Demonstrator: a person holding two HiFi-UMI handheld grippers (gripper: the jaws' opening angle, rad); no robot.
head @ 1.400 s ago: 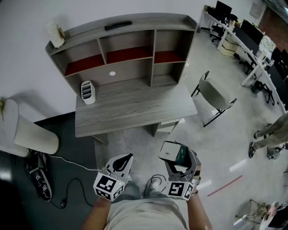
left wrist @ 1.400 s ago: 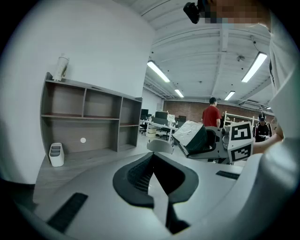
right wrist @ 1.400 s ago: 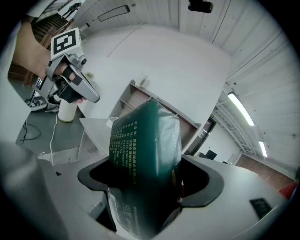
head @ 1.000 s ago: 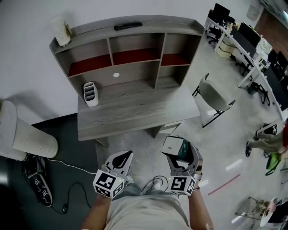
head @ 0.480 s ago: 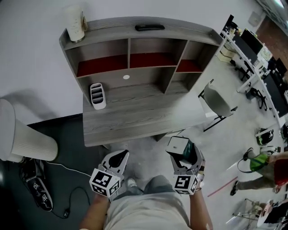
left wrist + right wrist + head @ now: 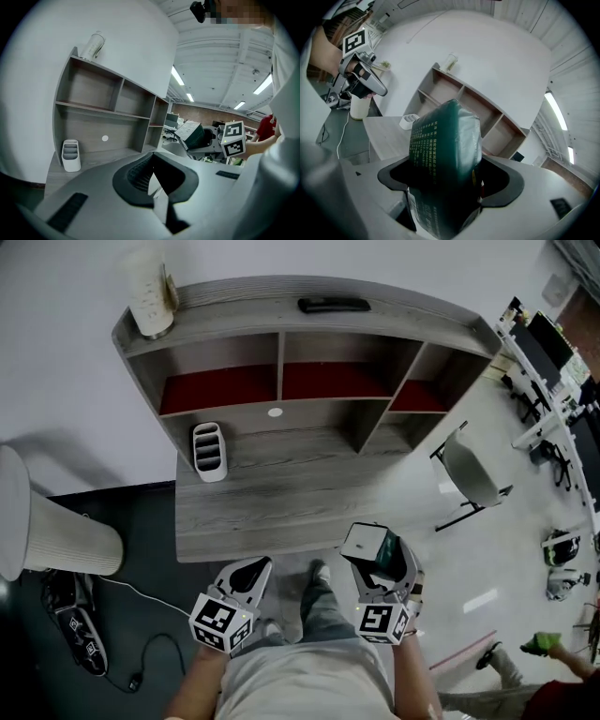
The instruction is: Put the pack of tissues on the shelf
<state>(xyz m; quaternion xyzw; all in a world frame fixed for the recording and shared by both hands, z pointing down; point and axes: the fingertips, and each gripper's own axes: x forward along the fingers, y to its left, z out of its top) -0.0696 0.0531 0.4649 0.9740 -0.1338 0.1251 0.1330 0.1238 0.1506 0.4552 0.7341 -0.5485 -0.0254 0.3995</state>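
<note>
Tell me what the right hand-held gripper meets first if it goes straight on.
The pack of tissues in the right hand-held gripper leads. Beyond it the line seems to pass over the desk top into the shelf unit, likely a middle or right compartment; depth is unclear.

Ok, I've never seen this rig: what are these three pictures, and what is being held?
There is no robot arm here: a person carries a two-jaw gripper in each hand. The head view comes from a camera on the person's head, looking down. The left and right gripper views ride on each gripper and look along its jaws. The right gripper is shut on the green pack of tissues. The left gripper is shut and empty. Ahead stands a grey desk with a shelf unit; a white organizer sits on the desk.
</note>
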